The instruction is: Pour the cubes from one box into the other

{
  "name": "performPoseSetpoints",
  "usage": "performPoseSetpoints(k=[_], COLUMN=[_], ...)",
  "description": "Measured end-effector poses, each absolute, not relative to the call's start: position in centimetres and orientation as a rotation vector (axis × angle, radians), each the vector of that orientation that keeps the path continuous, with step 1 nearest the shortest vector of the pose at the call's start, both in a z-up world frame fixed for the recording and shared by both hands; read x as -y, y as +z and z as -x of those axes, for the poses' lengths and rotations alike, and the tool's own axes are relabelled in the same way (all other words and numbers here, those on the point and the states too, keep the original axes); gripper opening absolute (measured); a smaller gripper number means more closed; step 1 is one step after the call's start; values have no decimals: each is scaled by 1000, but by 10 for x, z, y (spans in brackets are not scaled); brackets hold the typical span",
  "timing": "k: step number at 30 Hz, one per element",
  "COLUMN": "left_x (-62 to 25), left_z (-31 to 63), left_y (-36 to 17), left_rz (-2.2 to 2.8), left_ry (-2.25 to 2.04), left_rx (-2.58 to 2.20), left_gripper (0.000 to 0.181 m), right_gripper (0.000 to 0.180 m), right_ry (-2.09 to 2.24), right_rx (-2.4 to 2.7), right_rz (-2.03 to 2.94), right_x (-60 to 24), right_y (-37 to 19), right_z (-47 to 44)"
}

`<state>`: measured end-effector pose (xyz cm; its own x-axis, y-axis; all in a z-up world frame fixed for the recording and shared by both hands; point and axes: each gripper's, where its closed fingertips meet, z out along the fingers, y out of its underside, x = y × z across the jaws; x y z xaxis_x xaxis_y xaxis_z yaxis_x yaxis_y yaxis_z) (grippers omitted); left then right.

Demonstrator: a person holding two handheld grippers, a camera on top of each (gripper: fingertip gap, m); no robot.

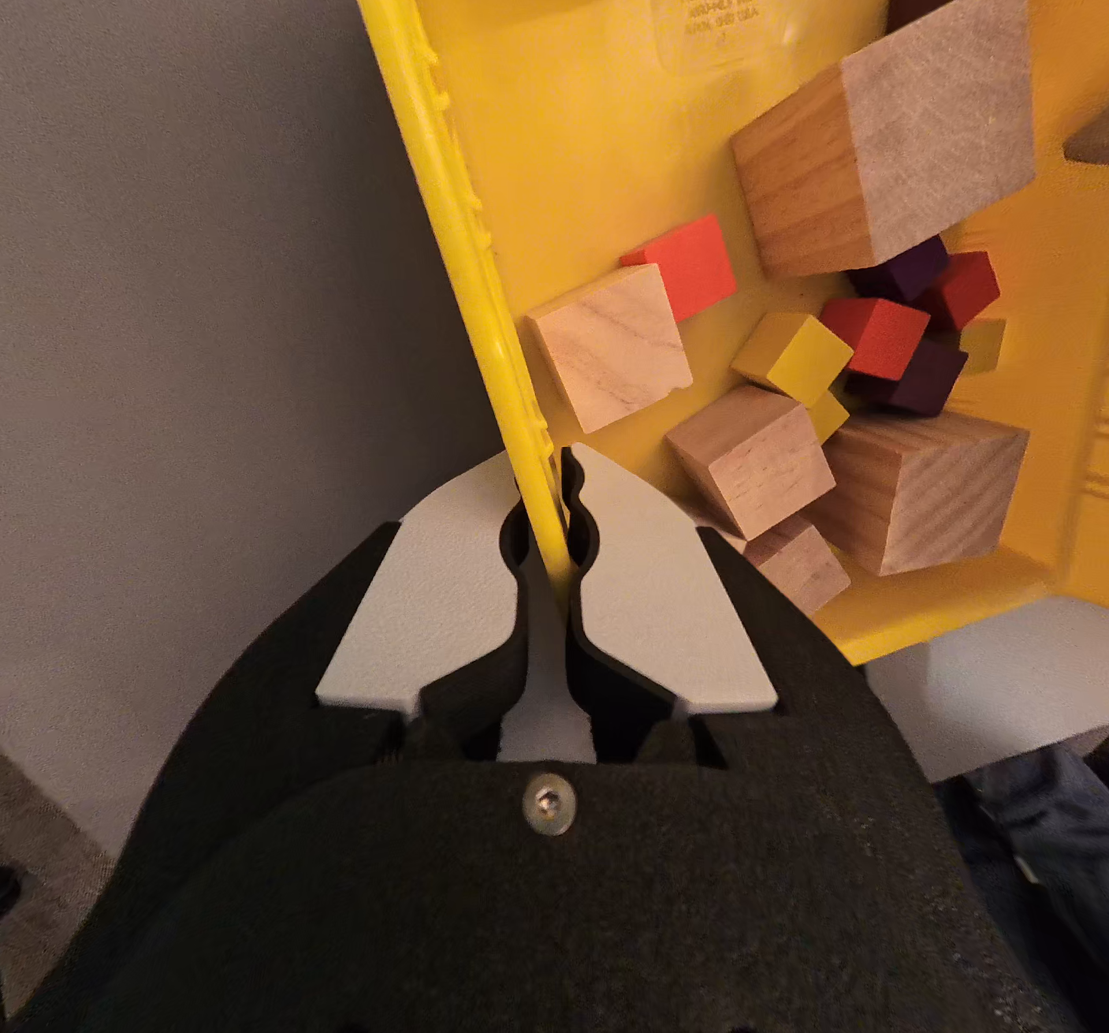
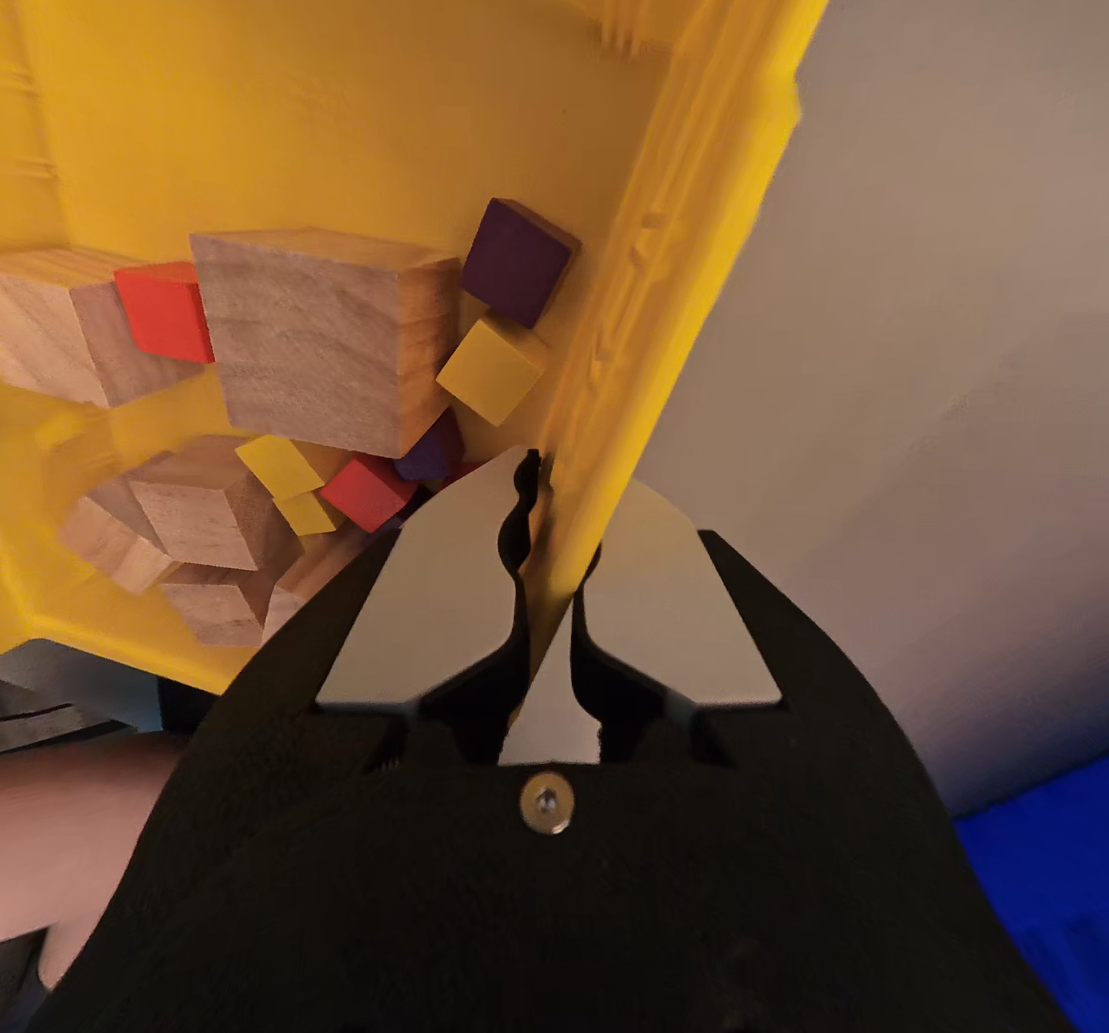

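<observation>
I hold a yellow plastic box (image 1: pixel 576 122) tilted steeply, one gripper on each side wall. My left gripper (image 1: pixel 543 464) is shut on the box's left wall. My right gripper (image 2: pixel 570 470) is shut on its right wall (image 2: pixel 672 260). Inside, several cubes tumble towards the lower edge: large plain wooden cubes (image 1: pixel 882 158) (image 2: pixel 318 338), and small red (image 1: pixel 690 263), yellow (image 1: pixel 792 356) and purple (image 2: pixel 516 269) ones. Some look blurred, in motion. A blue box (image 2: pixel 1044 896) shows at the lower right of the right wrist view.
A grey wall (image 1: pixel 210 224) fills the background in both views. A pale grey surface (image 1: pixel 984 686) lies under the yellow box's lower edge. A person's leg in dark fabric (image 1: pixel 1044 836) is at the lower right, and a hand (image 2: pixel 72 812) at the lower left of the right wrist view.
</observation>
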<state>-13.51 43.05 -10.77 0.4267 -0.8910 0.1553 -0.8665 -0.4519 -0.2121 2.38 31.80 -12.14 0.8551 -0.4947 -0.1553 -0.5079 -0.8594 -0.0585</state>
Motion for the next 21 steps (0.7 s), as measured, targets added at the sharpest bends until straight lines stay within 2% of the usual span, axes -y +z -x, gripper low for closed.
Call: performPoseSetpoints(k=[10, 21], left_x=[-379, -363], left_z=[72, 61], left_y=[-109, -118], left_rz=[2492, 2513], left_ry=[-271, -300], left_rx=[-1724, -1772], left_gripper=[7, 14], right_gripper=[7, 6], right_ry=[223, 202], right_rx=[-960, -963], right_rz=[2879, 2883], right_x=[-256, -241], right_y=[-123, -124], right_z=[-81, -91])
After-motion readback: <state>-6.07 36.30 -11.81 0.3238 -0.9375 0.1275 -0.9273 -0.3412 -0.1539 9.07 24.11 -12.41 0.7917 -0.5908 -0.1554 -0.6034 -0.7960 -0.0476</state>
